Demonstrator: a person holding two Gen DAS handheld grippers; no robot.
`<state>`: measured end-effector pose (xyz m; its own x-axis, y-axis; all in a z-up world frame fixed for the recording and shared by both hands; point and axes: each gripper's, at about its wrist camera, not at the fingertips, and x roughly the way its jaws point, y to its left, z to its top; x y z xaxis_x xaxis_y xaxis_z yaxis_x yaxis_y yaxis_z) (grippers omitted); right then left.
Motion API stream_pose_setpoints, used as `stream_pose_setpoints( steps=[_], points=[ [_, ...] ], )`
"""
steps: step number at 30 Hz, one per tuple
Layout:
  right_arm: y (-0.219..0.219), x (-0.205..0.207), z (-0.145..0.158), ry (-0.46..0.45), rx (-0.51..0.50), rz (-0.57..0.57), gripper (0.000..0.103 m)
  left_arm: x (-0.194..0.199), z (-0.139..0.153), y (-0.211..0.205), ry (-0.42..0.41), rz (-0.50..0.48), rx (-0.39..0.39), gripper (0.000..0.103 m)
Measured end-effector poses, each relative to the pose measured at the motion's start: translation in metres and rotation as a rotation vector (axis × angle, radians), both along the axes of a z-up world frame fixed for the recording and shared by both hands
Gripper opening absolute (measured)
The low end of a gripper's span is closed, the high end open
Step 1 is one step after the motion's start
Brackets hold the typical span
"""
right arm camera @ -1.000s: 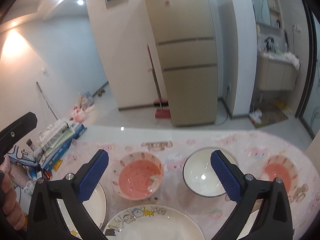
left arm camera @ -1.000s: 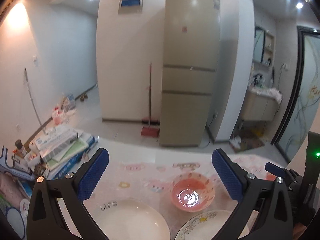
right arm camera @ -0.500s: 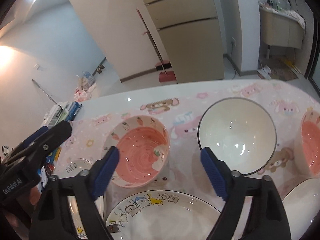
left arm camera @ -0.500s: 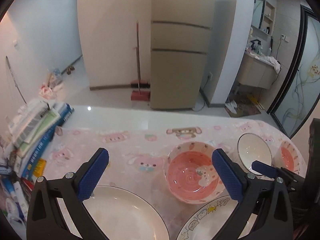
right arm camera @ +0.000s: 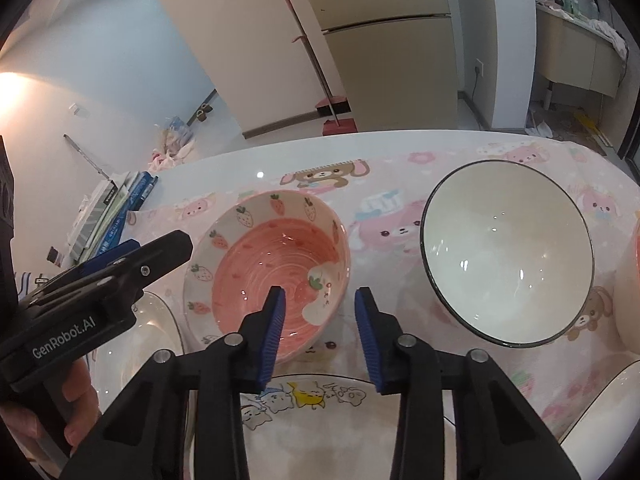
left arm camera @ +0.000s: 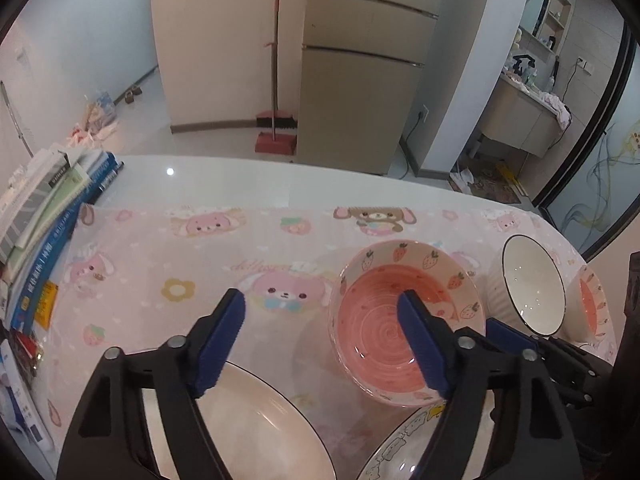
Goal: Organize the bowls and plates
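A pink strawberry bowl (left arm camera: 372, 320) (right arm camera: 272, 264) stands on the pink cartoon tablecloth (left arm camera: 180, 248). My left gripper (left arm camera: 320, 298) straddles its left rim: one finger hangs over the inside, the other over the cloth. The jaws are closing and the pads are clear of the rim. My right gripper (right arm camera: 320, 296) straddles the near right rim, its jaws also closing and still apart from it. A white bowl with a dark rim (right arm camera: 508, 252) (left arm camera: 532, 284) stands to the right. A cartoon plate (right arm camera: 304, 400) and a white plate (left arm camera: 260, 420) lie nearest me.
A stack of books (left arm camera: 52, 208) lies along the table's left edge. A second pink bowl (left arm camera: 592, 304) sits at the far right, and another plate (right arm camera: 600, 412) at the near right. A hand (right arm camera: 80, 412) holds the left gripper (right arm camera: 120, 264). Beyond the table stand a fridge and a broom.
Both grippers have sunk and tipped down toward the pink bowl, which now fills more of each view. Both pairs of jaws have narrowed, the right pair more.
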<state>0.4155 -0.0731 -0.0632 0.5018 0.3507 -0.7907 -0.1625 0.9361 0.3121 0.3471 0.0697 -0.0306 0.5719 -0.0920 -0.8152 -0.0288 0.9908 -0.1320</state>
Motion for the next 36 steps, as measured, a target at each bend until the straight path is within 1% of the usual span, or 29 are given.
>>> stream_pose_setpoints(
  steps=[1, 2, 3, 4, 5, 6, 7, 9, 11, 12, 13, 16, 17, 18, 21, 22, 24, 27, 29, 31, 34, 36],
  points=[
    [0.000, 0.001, -0.002, 0.003, -0.002, -0.002, 0.032, 0.002, -0.003, 0.001, 0.013, 0.000, -0.010, 0.067],
    [0.000, 0.002, -0.004, 0.005, -0.006, 0.001, 0.026, 0.003, -0.007, 0.001, 0.024, -0.001, -0.017, 0.065],
    [0.000, 0.003, -0.006, 0.006, -0.010, 0.004, 0.024, 0.005, -0.011, 0.002, 0.038, -0.003, -0.022, 0.061],
    [-0.001, 0.004, -0.008, 0.004, 0.000, 0.009, 0.023, 0.007, -0.017, 0.003, 0.062, -0.001, -0.033, 0.054],
    [-0.002, 0.004, -0.009, 0.006, 0.015, 0.006, 0.023, 0.009, -0.023, 0.005, 0.088, 0.005, -0.053, 0.048],
    [-0.003, 0.005, -0.010, 0.009, 0.022, 0.003, 0.023, 0.010, -0.028, 0.007, 0.114, 0.007, -0.081, 0.039],
    [-0.003, 0.005, -0.010, 0.009, 0.025, 0.002, 0.023, 0.012, -0.033, 0.009, 0.140, 0.003, -0.118, 0.036],
    [-0.002, 0.005, -0.011, 0.011, 0.034, 0.014, 0.023, 0.013, -0.039, 0.012, 0.160, -0.011, -0.173, 0.035],
    [-0.003, 0.006, -0.014, 0.018, 0.048, 0.011, 0.023, 0.014, -0.043, 0.012, 0.169, 0.000, -0.163, 0.034],
    [-0.004, 0.006, -0.014, 0.019, 0.055, 0.008, 0.023, 0.014, -0.045, 0.012, 0.173, 0.005, -0.157, 0.032],
    [-0.004, 0.006, -0.015, 0.022, 0.060, 0.006, 0.023, 0.014, -0.047, 0.012, 0.179, 0.001, -0.166, 0.030],
    [-0.005, 0.008, -0.017, 0.031, 0.078, 0.004, 0.023, 0.015, -0.056, 0.013, 0.238, -0.024, -0.291, 0.029],
    [-0.006, 0.009, -0.019, 0.037, 0.089, -0.001, 0.023, 0.015, -0.057, 0.013, 0.253, -0.022, -0.313, 0.029],
    [-0.008, 0.009, -0.020, 0.042, 0.106, -0.012, 0.023, 0.014, -0.059, 0.014, 0.256, -0.019, -0.315, 0.029],
    [-0.009, 0.009, -0.022, 0.050, 0.116, -0.019, 0.023, 0.012, -0.059, 0.009, 0.247, -0.010, -0.242, 0.020],
    [-0.009, 0.009, -0.022, 0.051, 0.119, -0.023, 0.023, 0.011, -0.059, 0.010, 0.246, -0.010, -0.251, 0.017],
    [-0.009, 0.009, -0.022, 0.054, 0.123, -0.032, 0.023, 0.011, -0.059, 0.011, 0.253, -0.009, -0.271, 0.017],
    [-0.007, 0.006, -0.022, 0.069, 0.113, -0.048, 0.023, 0.011, -0.058, 0.011, 0.252, -0.007, -0.262, 0.016],
    [-0.002, 0.004, -0.020, 0.066, 0.084, -0.020, 0.025, 0.012, -0.058, 0.010, 0.254, 0.003, -0.252, 0.014],
    [0.001, 0.003, -0.019, 0.059, 0.076, 0.001, 0.025, 0.011, -0.056, 0.009, 0.258, 0.013, -0.227, 0.011],
    [-0.004, 0.003, -0.019, 0.076, 0.138, 0.006, 0.024, 0.010, -0.049, 0.011, 0.226, 0.006, -0.189, 0.011],
    [-0.006, 0.001, -0.014, 0.065, 0.161, 0.019, 0.024, 0.008, -0.040, 0.016, 0.203, 0.015, -0.202, 0.011]
  ],
)
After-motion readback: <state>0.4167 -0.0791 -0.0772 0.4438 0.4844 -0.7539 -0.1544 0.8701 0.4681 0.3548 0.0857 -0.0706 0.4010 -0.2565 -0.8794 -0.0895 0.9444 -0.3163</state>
